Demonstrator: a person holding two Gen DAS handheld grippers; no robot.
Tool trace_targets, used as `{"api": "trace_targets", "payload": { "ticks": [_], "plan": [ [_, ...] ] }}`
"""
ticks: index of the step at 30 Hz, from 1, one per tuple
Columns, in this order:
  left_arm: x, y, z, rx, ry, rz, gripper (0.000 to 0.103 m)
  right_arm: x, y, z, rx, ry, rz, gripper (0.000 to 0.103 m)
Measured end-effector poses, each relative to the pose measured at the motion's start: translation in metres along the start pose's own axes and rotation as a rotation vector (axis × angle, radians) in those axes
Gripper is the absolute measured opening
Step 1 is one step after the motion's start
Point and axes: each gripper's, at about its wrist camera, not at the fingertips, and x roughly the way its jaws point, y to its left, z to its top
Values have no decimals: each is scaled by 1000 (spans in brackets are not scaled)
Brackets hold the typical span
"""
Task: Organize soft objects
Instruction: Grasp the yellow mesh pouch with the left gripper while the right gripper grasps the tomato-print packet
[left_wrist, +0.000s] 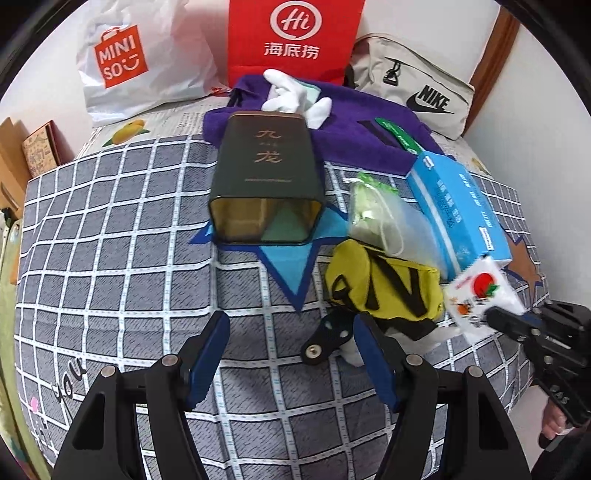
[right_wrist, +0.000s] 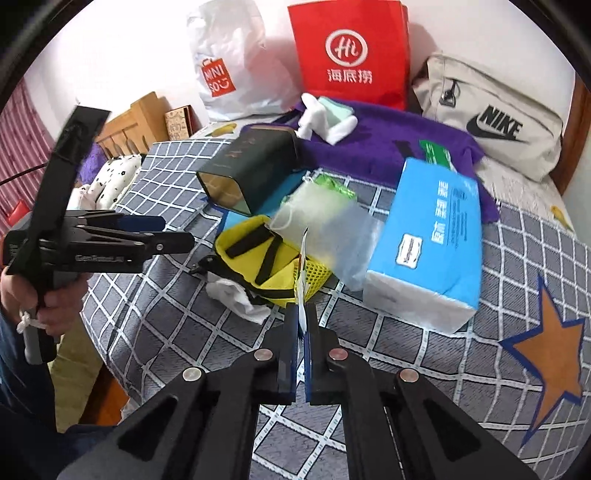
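Note:
My right gripper (right_wrist: 303, 314) is shut on a thin white packet (right_wrist: 303, 280), which shows edge-on between its pads. In the left wrist view that packet (left_wrist: 480, 295) has a red fruit print and is held above the bed by the right gripper (left_wrist: 495, 317). A yellow pouch (left_wrist: 384, 291) with black straps lies just ahead, on a crumpled white cloth (right_wrist: 236, 299). My left gripper (left_wrist: 290, 332) stands open over the checked bedspread with nothing between its fingers, left of the pouch. A dark green tin (left_wrist: 266, 184) lies on its side, its open mouth facing me.
A blue tissue pack (left_wrist: 458, 206) and a clear pouch (left_wrist: 376, 214) with green contents lie right of the tin. Behind are a purple towel (left_wrist: 351, 125) with white gloves (left_wrist: 295, 96), a Miniso bag (left_wrist: 122, 59), a red bag (left_wrist: 291, 37) and a Nike bag (left_wrist: 417, 88).

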Motion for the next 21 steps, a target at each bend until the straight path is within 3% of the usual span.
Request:
{"api": "trace_targets", "payload": {
  "ticks": [6, 15, 17, 18, 19, 21],
  "plan": [
    [7, -16, 12, 50, -14, -22, 68, 2, -7, 1, 30, -2, 1, 3],
    [40, -44, 21, 153, 3, 34, 67, -16, -21, -6, 68, -20, -27, 3],
    [49, -49, 20, 183, 3, 56, 49, -16, -24, -9, 79, -11, -34, 3],
    [51, -50, 19, 190, 6, 47, 45, -15, -26, -9, 83, -8, -36, 3],
    [52, -51, 19, 195, 8, 26, 33, -14, -27, -10, 88, -5, -38, 3],
    [50, -53, 19, 199, 2, -3, 28, -13, -29, -10, 95, -3, -42, 3]
  ]
}}
